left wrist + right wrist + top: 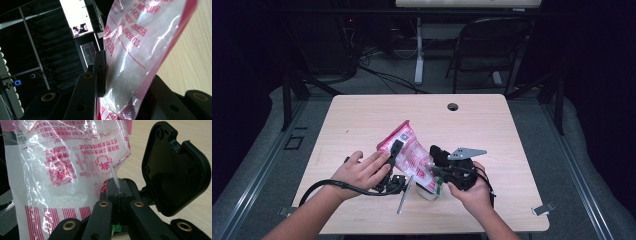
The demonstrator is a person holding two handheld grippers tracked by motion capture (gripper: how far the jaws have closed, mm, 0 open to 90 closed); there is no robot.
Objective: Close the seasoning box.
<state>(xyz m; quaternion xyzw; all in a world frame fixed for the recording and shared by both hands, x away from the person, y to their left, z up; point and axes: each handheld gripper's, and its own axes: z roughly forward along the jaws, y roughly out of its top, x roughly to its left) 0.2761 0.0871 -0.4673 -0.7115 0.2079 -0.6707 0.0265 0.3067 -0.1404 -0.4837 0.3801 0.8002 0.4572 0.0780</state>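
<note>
Right now a clear plastic bag (409, 150) with red print and a red top edge is held up over the near middle of the counter (362, 115), tilted so its red end leans toward the far left. It holds a white, grainy filling. Below its lower end a small glass (430, 192) stands on the counter, and a thin metal rod (403, 197) lies just beside the glass, to its left.

The left gripper (395, 150) has its fingers (100, 72) pinching the bag; in the left gripper view one finger presses flat against the film and the other sits behind the bag's red edge. The left hand (359, 172) grips that tool from the near left, its cable trailing along the forearm.

The right gripper (439, 165) is at the bag's lower right. Its fingers (113, 188) are pressed together, and in the right gripper view a thin pulled-out corner of clear film is caught between their tips. The right hand (474, 192) holds that tool, with the grey plate on top.
</note>
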